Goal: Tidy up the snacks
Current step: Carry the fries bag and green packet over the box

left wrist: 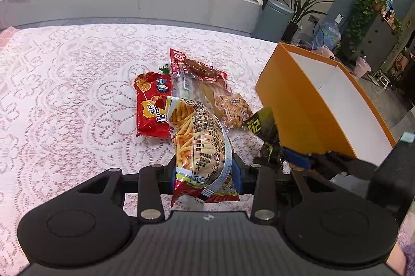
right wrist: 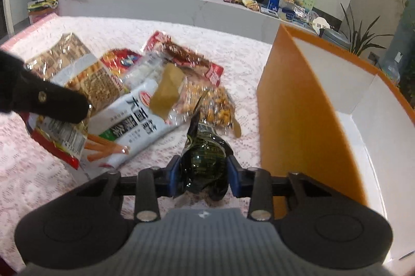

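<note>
Left gripper (left wrist: 206, 173): clamped on french-fry snack bag (left wrist: 199, 143), held upright above lace tablecloth (left wrist: 64, 84). Right gripper (right wrist: 203, 176): closed on dark green packet (right wrist: 205, 159), crumpled between blue pads (right wrist: 173, 176). Remaining snacks piled at table centre: red chip bag (left wrist: 151, 107), clear-wrapped packets (left wrist: 207, 84) just beside and overlapping. Orange storage box (left wrist: 293, 104) at right, white interior, open top, near the pile. Right gripper's packet positioned just left of box wall.
</note>
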### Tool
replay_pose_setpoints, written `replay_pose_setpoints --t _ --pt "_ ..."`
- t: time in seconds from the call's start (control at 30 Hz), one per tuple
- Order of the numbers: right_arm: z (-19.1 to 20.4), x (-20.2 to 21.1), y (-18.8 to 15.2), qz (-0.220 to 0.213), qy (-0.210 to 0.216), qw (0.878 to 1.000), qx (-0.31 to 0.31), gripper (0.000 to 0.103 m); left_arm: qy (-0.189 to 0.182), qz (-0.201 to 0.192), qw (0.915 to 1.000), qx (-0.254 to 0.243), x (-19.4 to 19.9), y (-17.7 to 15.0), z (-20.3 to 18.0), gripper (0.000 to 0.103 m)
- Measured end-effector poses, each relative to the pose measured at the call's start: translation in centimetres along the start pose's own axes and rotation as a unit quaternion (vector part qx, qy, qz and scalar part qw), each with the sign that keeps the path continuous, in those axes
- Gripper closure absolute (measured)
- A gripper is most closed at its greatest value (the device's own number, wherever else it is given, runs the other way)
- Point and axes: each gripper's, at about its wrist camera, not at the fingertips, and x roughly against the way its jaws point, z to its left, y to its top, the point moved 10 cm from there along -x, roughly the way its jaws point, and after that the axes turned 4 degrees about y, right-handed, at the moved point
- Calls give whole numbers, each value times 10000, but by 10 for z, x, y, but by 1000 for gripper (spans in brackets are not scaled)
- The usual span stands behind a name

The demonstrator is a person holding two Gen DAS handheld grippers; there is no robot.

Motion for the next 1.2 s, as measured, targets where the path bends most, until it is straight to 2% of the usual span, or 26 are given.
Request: replay_pose_setpoints --t 0.23,0.4,0.6,0.67,0.73,0.83,0.93,1.03,1.2 --pt "-2 31 13 -308 140 9994 72 67 23 -220 9996 -158 26 5 -11 60" --pt "-7 67 22 -674 391 9967 211 67 -10 -434 9982 -410 44 14 -30 60" --pt "-44 112 36 -1066 775 9912 140 67 -176 -645 9942 -847 53 27 -70 60" --pt "-62 123 39 -1126 777 9905 127 67 -282 -628 9929 -966 53 31 -88 60" --pt "-78 131 40 -1054 708 9917 190 67 -415 -593 9915 -1081 49 34 -105 60" --pt "-103 138 36 -718 542 9953 350 67 -712 -475 9874 -1332 42 36 -136 60" --pt "-130 139 29 -412 512 9976 228 67 -1024 -265 9821 -1560 34 36 -161 60" --pt "-158 135 20 -94 406 9990 151 67 -1227 -46 9747 -1869 25 34 -187 60" --pt "-193 112 1 511 534 9972 -101 67 -1356 364 9593 -2450 2 24 -220 60"
